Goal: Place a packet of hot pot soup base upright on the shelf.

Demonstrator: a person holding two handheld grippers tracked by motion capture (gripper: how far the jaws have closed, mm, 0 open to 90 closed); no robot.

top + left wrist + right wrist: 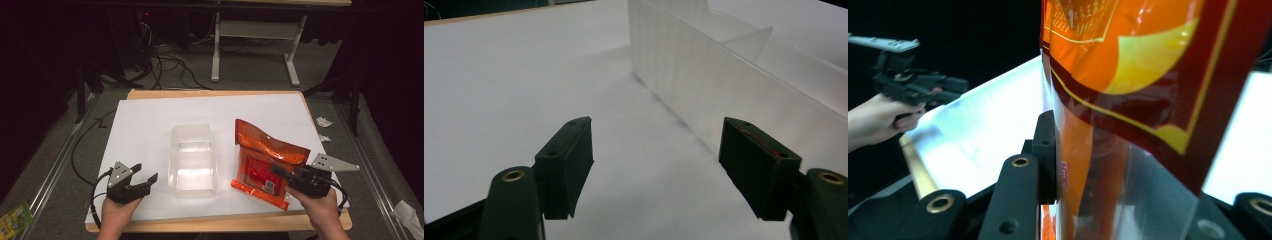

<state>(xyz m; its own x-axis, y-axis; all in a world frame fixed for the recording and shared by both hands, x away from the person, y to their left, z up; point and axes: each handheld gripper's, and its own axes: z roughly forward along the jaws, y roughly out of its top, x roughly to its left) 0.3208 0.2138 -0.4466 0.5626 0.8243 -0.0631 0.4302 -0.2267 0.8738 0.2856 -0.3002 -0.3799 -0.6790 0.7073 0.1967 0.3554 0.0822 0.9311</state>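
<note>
One clear tray (194, 160) between open left gripper (148, 179), orange pouch (265, 157).

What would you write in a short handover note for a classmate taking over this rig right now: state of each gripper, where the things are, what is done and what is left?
Left gripper: open, empty, resting on the white table sheet just left of the clear plastic container.
Right gripper: shut on the lower part of the orange snack bag, which looks partly lifted off the sheet.
Container: at the middle of the sheet, open at the top, seemingly empty, with a divider inside.
Done: bag gripped.
Left, probably: carry the bag over and set it in the container; the left gripper could steady the container wall.
</note>
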